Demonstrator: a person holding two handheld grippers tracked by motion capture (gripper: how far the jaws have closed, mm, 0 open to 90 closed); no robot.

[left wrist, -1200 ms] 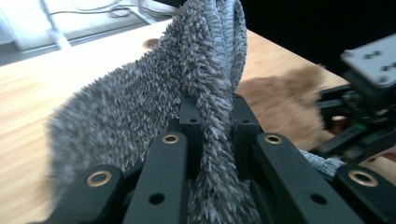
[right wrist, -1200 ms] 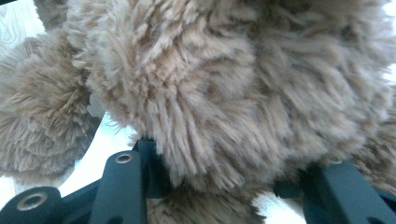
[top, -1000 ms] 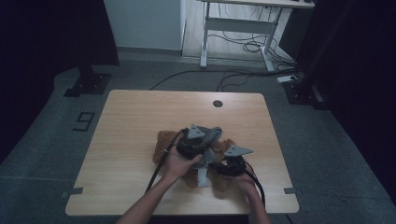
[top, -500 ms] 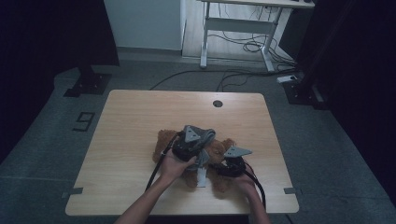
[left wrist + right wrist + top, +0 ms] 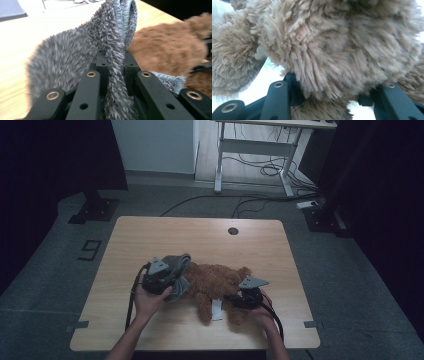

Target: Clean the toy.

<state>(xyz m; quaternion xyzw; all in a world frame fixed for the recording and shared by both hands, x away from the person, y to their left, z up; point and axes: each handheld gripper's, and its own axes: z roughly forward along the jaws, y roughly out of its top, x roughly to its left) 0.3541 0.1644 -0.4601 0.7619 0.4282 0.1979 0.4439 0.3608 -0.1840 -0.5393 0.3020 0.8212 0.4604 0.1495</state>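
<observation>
Work in hand looks like getting a fuzzy garment off (or onto) a soft toy. Judged from how things lie, roughly mid-way.

Left side first: the left gripper (image 5: 165, 281) sits near the front-left of the light wooden table (image 5: 150, 235), w/ its jaws closed right down on a fold of the grey furry fabric garment w/ ribbed edge (image 5: 110, 50). In the left gripper view the fabric runs up between the black jaws, pinched tight, and bunches out to the left. From the high view the grey piece (image 5: 177, 270) lies at the toy's left end, touching it; can't tell if any of it is still round the toy's body.

Centre: the brown plush teddy bear (image 5: 215, 282) lies across the table's front half, a white tag by its underside.

Right: the right gripper (image 5: 247, 297) is at the bear's lower right, jaws part-open but filled w/ a thick lump of brown fur (image 5: 332, 50), so it looks clamped on a limb, pinning the toy.

Done: both grips set, garment gathered at one end. Left, prob.: pulling the grey piece fully clear, then letting go.
</observation>
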